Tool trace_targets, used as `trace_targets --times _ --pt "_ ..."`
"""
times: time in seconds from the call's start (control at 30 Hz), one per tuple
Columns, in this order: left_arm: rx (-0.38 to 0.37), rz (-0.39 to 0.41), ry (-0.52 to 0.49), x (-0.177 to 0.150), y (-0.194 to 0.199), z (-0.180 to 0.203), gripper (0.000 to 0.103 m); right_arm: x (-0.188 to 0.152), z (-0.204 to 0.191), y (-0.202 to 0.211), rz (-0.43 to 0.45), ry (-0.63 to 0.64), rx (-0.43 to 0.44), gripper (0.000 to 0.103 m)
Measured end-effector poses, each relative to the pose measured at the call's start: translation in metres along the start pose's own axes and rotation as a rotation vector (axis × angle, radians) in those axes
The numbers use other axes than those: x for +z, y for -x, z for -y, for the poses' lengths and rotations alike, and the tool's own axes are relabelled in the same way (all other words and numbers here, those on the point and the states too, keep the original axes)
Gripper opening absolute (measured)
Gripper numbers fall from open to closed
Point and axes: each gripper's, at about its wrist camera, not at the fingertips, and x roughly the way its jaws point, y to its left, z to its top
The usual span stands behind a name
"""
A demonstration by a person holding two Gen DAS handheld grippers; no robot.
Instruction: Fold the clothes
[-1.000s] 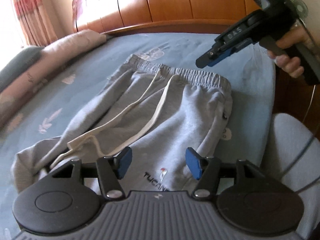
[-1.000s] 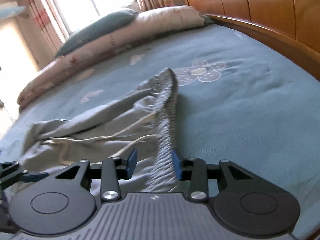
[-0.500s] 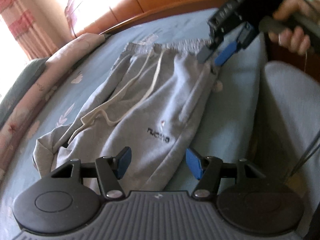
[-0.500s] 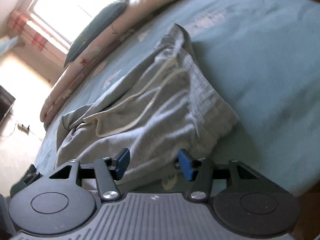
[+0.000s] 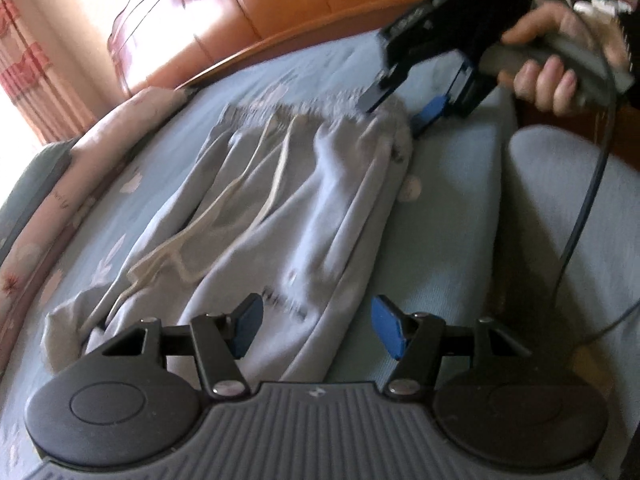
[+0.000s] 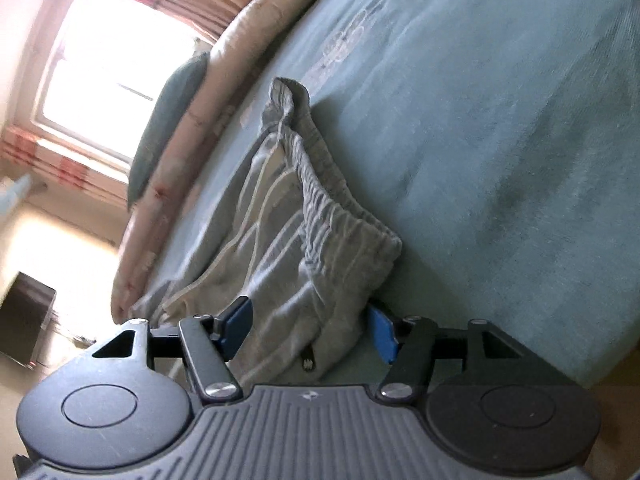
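Both grippers' jaws apart, right gripper [image 5: 404, 110] opening astride sweatpants [image 6: 312, 264] waistband, hand [image 5: 560, 60] only in left view

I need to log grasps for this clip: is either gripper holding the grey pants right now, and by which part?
Nothing is held. The right gripper is opening, its pads astride the waistband corner of the grey pants. The left gripper hovers open over the leg.
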Motion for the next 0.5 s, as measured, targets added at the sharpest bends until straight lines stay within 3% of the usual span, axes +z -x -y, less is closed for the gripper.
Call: trace_targets --times 0.27,0.5 --pt "-0.018 0.089 -0.090 0.031 -0.029 0.023 0.062 0.005 -0.003 0.007 0.013 -0.020 0.087 0.068" --pt "0.031 0.093 -0.143 0.051 -0.064 0.031 0.062 0.016 -0.028 0.009 -0.008 0.050 0.137 0.069"
